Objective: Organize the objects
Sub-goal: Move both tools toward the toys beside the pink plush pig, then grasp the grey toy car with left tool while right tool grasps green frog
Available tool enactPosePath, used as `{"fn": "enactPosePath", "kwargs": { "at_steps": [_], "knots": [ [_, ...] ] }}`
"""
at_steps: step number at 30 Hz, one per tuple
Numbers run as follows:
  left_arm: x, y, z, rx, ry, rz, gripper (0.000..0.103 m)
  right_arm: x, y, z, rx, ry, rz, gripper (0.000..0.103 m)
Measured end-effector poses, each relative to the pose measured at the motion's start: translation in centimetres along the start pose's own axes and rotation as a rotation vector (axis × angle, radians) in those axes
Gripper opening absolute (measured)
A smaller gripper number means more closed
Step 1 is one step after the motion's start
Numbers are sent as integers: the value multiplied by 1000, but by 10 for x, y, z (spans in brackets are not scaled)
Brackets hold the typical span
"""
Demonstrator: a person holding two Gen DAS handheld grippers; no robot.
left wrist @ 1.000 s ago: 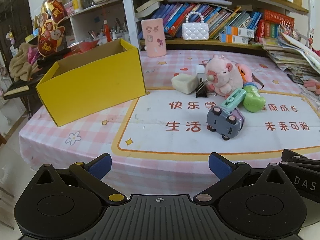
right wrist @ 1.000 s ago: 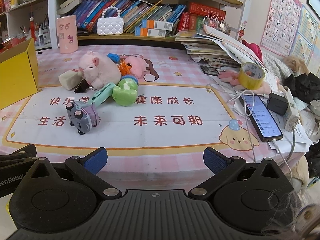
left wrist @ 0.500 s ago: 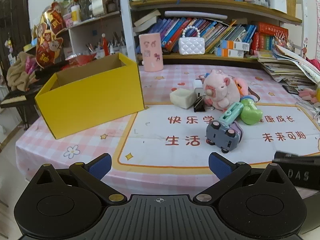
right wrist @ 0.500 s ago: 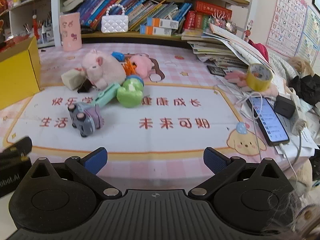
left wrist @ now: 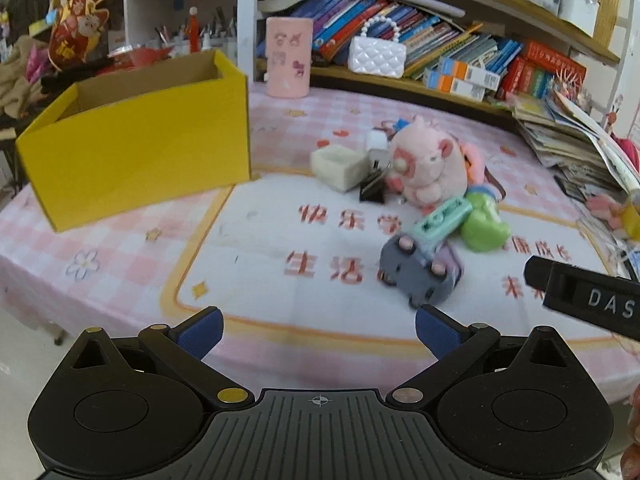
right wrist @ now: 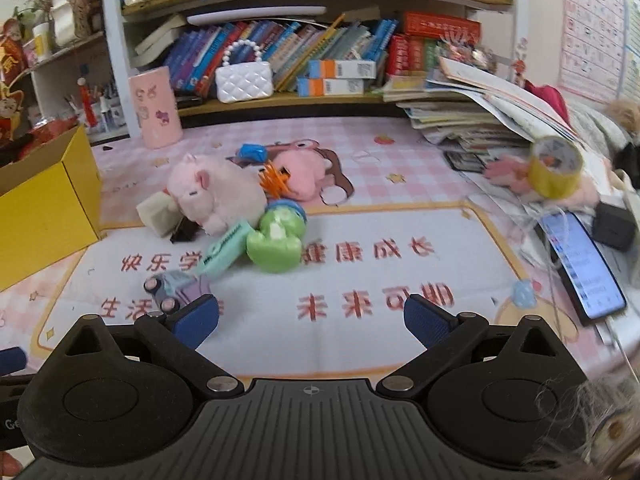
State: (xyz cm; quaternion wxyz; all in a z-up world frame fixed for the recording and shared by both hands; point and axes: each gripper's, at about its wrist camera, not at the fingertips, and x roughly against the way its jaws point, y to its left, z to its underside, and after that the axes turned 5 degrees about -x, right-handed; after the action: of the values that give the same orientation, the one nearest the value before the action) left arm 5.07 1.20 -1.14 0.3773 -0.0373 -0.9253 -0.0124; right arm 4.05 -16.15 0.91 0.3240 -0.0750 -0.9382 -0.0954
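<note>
Left gripper (left wrist: 318,326) spread wide and empty, right gripper (right wrist: 312,320) likewise apart, toy car (left wrist: 420,276) just ahead on worktop (left wrist: 260,248), yellow box (left wrist: 136,152) at left

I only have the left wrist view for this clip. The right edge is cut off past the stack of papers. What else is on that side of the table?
Observer: A phone lies face up, screen lit, with a cable running to it.
Operator: Anything near it?
Observer: A yellow tape roll sits further back, beside the paper stack.
Operator: I see the right gripper's side only. Is it holding anything?
Observer: No. The right gripper is open and empty, above the mat.
Operator: What hides behind the pink plush?
Observer: Behind the pink plush lie an orange spiky piece and a blue item.
</note>
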Motion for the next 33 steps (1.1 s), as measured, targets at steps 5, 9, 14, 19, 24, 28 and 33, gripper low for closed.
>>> {"fn": "enactPosePath", "kwargs": {
  "at_steps": [5,9,14,19,24,28,33],
  "knots": [
    [-14,-14,-15,5,-15,29,103,-18,-6,-17,18,-36,-57,101],
    [-25,-28,-20,3,-7,95,103,-37,-11,-37,20,0,-67,101],
    [-36,-45,-25,-43,19,80,102,-57,-22,-54,-15,71,-123,88],
    [-57,-53,-30,-59,56,77,85,-68,-27,-59,6,115,-146,74],
    [-73,-62,-33,-91,56,58,72,-77,-27,-62,32,146,-213,69],
    [-79,-66,-34,-101,49,41,66,-87,-20,-63,82,165,-235,67],
    [-71,-49,-32,-25,57,12,65,-101,-11,-61,112,208,-249,63]
  ]
}}
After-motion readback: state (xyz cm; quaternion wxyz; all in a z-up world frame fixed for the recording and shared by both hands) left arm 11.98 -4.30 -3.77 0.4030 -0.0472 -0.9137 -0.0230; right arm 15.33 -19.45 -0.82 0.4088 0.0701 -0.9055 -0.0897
